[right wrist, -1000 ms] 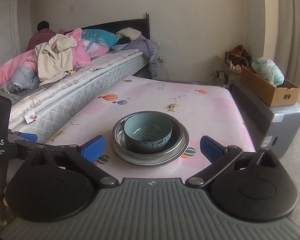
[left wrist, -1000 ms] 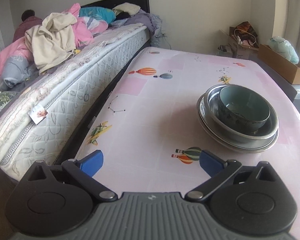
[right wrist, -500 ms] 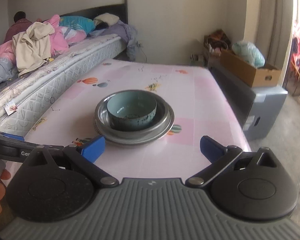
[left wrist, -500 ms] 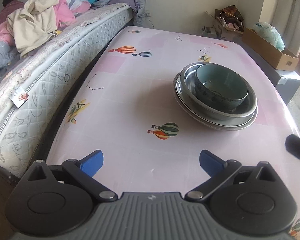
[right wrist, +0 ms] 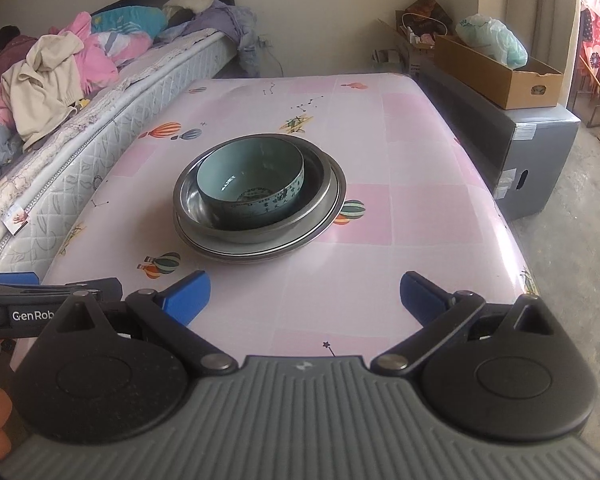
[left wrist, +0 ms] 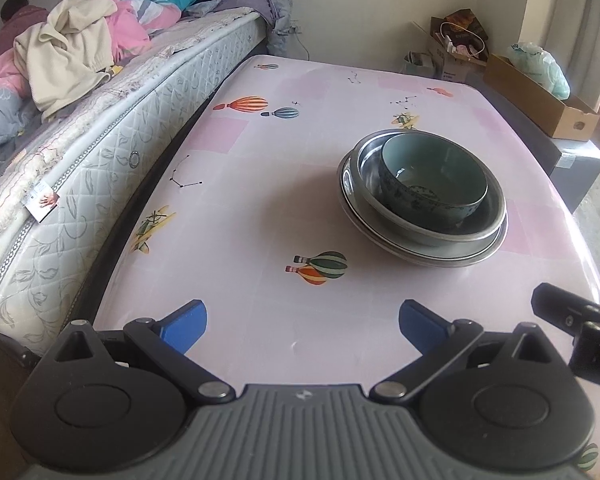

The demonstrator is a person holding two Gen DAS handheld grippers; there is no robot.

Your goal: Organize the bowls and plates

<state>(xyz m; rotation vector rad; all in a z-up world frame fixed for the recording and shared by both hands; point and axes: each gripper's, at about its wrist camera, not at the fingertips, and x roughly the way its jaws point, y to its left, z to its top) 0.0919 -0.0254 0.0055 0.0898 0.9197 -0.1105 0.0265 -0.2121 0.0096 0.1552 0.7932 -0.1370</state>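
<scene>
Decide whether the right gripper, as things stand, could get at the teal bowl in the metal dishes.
Probably yes. The right gripper has its jaws open and empty, facing the teal bowl, which sits uppermost in the stacked metal dishes. Only bare tablecloth lies between; the left gripper is off to the side.

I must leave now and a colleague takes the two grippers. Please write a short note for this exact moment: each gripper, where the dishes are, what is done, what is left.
Left gripper: open, empty, above the near edge of the pink table, well short of the dishes.
Right gripper: open, empty, facing the stack.
Dishes: teal bowl sits inside the steel bowl, which sits on the steel plate, mid-table.
Done: everything is nested in one stack.
Left: I cannot tell whether the stack must still go elsewhere; nothing is gripped now.
</scene>
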